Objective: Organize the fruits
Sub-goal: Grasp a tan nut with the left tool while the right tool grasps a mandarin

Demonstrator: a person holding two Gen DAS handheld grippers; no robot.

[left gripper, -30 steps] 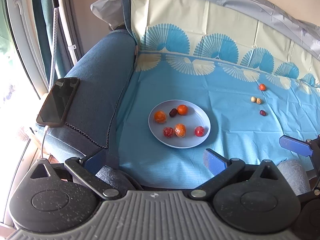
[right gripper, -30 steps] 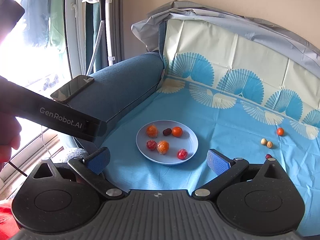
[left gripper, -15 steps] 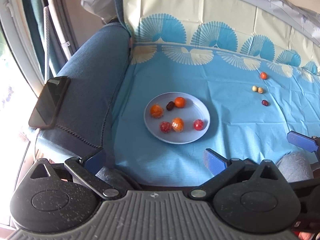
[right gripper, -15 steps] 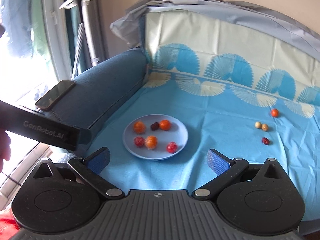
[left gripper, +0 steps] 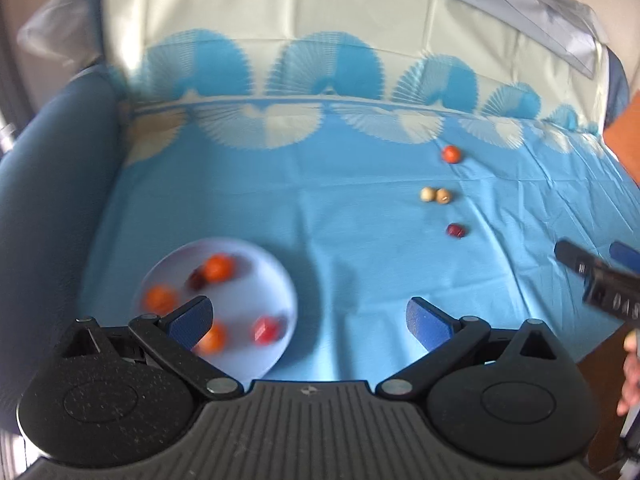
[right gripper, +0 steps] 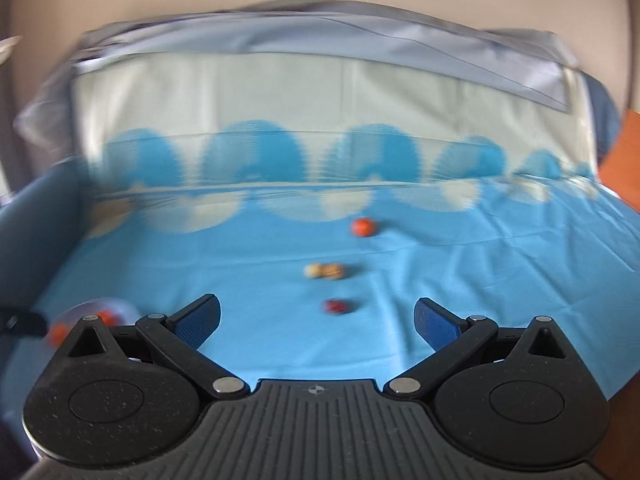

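A pale blue plate (left gripper: 276,280) lies on the blue cloth at lower left and holds several small orange, red and dark fruits. Loose on the cloth to the right lie an orange fruit (left gripper: 451,154), two beige fruits (left gripper: 435,195) and a dark red fruit (left gripper: 456,231). My left gripper (left gripper: 310,320) is open and empty, its left pad over the plate. My right gripper (right gripper: 318,316) is open and empty, just short of the dark red fruit (right gripper: 336,306); the beige pair (right gripper: 325,270) and the orange fruit (right gripper: 363,227) lie beyond. It shows at the right edge of the left wrist view (left gripper: 592,272).
The cloth covers a sofa seat and backrest (left gripper: 320,20). A blue padded armrest (left gripper: 48,184) rises on the left. An orange object (right gripper: 624,160) stands at the right edge. The plate's edge (right gripper: 88,306) shows at lower left in the right wrist view.
Both grippers have swung right and moved forward and lower over the cloth. The plate has slid to lower left in both views; the loose fruits are nearer. Both stay open.
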